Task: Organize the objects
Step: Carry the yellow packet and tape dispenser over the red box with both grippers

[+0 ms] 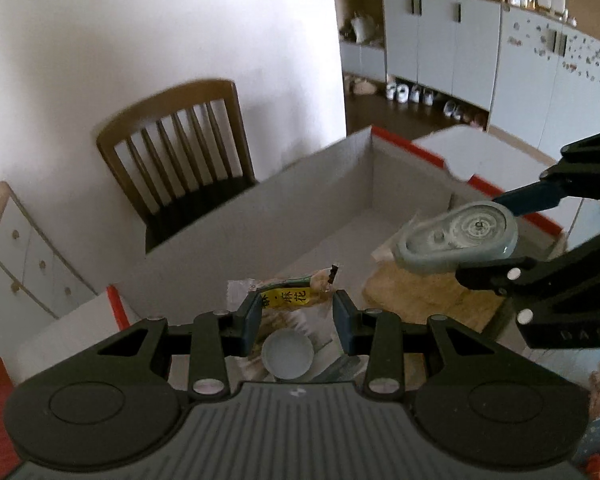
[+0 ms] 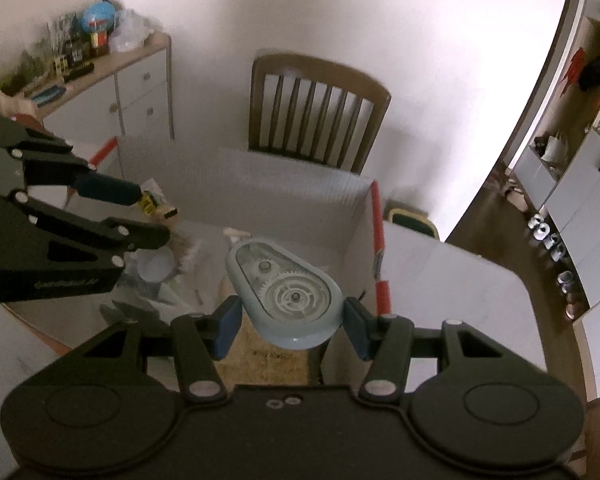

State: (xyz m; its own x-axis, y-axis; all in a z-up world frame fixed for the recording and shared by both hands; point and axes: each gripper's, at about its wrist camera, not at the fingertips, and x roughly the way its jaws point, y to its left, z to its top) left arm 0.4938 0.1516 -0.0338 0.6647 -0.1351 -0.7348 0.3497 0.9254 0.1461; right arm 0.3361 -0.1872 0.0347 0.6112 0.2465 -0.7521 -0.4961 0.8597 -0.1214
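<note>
- Holding both loads over the open cardboard box, the two claws look poised to set things inside it — a sensible reading of a tidy-up job with one container.
- Left claw: closed on a yellow-labelled snack packet, pinched by its sides just above the box floor at the near end, so it can be let go without a long fall.
- Right claw: clamped across the wide end of a pale blue correction-tape dispenser, its narrow nose pointing ahead into the box, clear face up.
- Already in the box: a round white lid right under the packet, with some wrappers, and a tan board under the dispenser.
- Judged risk — the packet is soft and held at its edges, so it may slip.
- Beyond the box's far wall stands a wooden chair.
</note>
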